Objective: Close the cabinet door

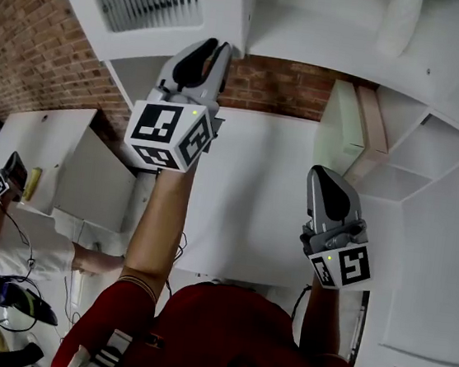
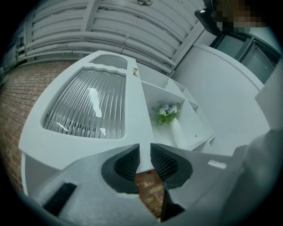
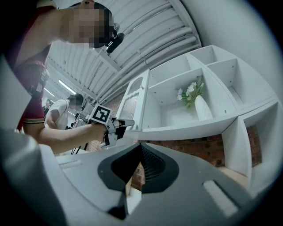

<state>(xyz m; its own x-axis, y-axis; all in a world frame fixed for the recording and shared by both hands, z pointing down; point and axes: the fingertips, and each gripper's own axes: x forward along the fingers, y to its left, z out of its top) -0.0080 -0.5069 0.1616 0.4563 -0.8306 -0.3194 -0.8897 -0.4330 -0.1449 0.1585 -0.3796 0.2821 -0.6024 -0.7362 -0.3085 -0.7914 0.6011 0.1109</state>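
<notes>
Left hand-held gripper (image 1: 216,47) raised, clamped; right hand-held gripper (image 1: 323,174) lower, closed

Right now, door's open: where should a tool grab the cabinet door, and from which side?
Likely the cabinet door at its lower frame corner, from in front and slightly below, jaws across its thickness: the frame is thin and flat; avoid the ribbed glass. The left tool clamps there.

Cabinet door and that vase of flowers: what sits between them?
Nothing stands there. Between the cabinet door and the vase there is only the bare white inside of the shelf. The left gripper view shows this, and the right gripper view agrees.
</notes>
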